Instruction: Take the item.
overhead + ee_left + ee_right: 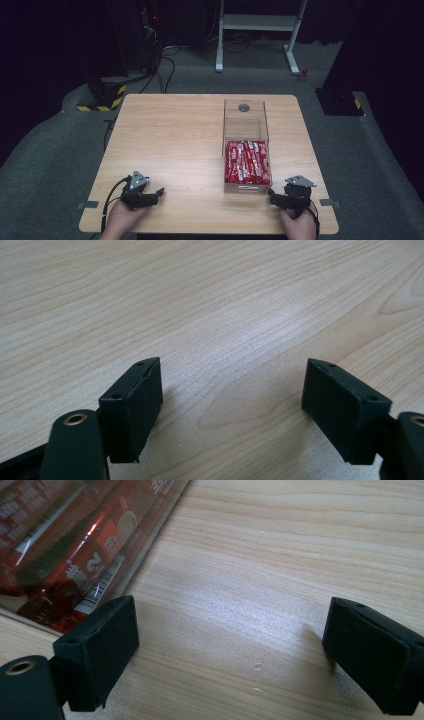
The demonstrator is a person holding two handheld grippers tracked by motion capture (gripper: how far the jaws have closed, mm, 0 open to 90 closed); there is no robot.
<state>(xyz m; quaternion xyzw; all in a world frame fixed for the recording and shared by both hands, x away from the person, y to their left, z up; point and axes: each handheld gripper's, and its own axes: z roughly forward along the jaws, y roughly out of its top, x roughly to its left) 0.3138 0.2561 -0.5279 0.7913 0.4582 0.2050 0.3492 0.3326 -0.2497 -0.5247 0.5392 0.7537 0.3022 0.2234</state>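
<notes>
Left gripper (pixel 156 192) rests low over the near left part of the wooden surface (pixel 170 140), held by the person's left hand (pixel 122 215), its jaws spread wide with nothing between them; in the left gripper view (pixel 232 405) bare wood grain lies between the two black jaws. Right gripper (pixel 272 196) sits at the near right, held by the right hand (pixel 299 225), jaws likewise wide apart and empty (pixel 230 655). Just left of it and slightly farther stands a clear plastic box (pixel 243 112), its near half packed with red snack packets (pixel 247 161) lying side by side, its far half bare. In the right gripper view the box's near corner (pixel 155 527) lies just beyond the left jaw, and the packets (pixel 75 545) show white print and barcodes, possibly biscuit wrappers.
</notes>
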